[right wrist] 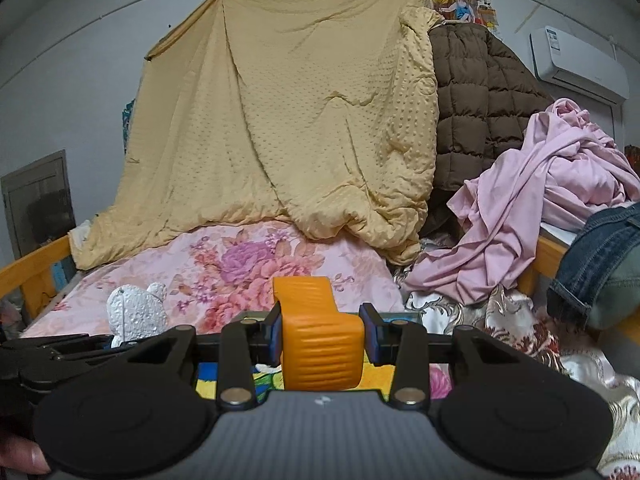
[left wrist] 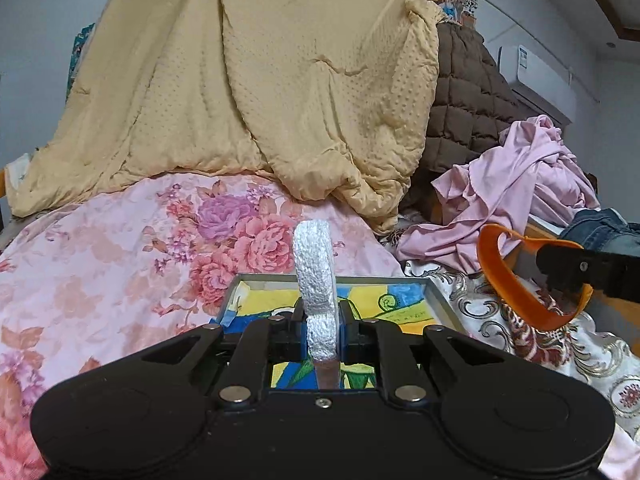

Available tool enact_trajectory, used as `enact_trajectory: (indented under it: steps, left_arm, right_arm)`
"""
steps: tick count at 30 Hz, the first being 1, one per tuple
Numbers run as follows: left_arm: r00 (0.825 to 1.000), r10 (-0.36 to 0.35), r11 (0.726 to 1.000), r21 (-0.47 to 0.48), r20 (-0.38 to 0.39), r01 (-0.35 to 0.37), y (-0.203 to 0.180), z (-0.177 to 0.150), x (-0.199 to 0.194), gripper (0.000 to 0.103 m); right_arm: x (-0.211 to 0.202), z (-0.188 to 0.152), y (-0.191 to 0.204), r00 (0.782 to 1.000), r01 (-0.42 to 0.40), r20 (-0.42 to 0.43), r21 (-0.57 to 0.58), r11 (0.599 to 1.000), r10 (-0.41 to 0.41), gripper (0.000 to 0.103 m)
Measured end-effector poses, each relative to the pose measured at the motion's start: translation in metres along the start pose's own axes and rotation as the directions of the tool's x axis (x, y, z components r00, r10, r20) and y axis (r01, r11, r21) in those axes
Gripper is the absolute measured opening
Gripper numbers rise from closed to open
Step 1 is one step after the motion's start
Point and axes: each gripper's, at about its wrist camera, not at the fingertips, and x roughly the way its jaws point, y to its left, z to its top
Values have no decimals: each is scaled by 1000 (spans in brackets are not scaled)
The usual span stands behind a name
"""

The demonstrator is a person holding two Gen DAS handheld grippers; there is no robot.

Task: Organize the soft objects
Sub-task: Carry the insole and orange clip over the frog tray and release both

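My left gripper [left wrist: 322,320] is shut on a white foam piece [left wrist: 315,276] that stands up between the pads, over a framed colourful picture [left wrist: 400,300] lying on the bed. From the right wrist view the same white foam piece [right wrist: 138,312] shows at the left, held by the left gripper [right wrist: 114,342]. My right gripper [right wrist: 322,332] is shut on a ribbed orange band [right wrist: 320,352] bent into a loop. In the left wrist view that orange band [left wrist: 508,280] appears at the right, with the right gripper [left wrist: 554,278] clamped on it.
A pink floral bedspread [left wrist: 100,264] covers the bed. A tan quilt [left wrist: 260,80] hangs behind, a brown padded jacket [left wrist: 464,112] beside it. Crumpled pink cloth [left wrist: 520,184] and jeans [right wrist: 600,264] lie right, on patterned satin fabric [left wrist: 540,340]. Wooden bed rails [right wrist: 28,268] line the sides.
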Motion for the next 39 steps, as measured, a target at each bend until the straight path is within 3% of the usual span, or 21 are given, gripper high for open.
enact_trajectory:
  steps: [19,26,31,33,37,39]
  left_arm:
    - [998,-23,999,38,-54,25,18,16,121,14]
    - [994,-10,998,67,-113,18,22,25,186,15]
    - [973,20,997,77,-229,-3,23,13,236,15]
    - [952,50,995,95,-303,-22,24,3,255,15]
    - [926,88,994,98,-366,-56,31,-12,271,17]
    - [910,97,993,96,-402,-63,34,-17,277,24]
  right_arm:
    - [117,3,4,998,59,-23,-54,997,-60,42]
    - [185,-12,-7,989,92,-104,-85,992,-101,42]
    - [229,-36,-13,970,102,-210,-92,990,-120,42]
    - [239,-45,-14,963,105,-240,-88,991,-124,42]
    - [252,-58,-15,945,96,-308,-68,993,-112,43]
    - [256,-63,-18,933,93,-344,-49,994,-104,43]
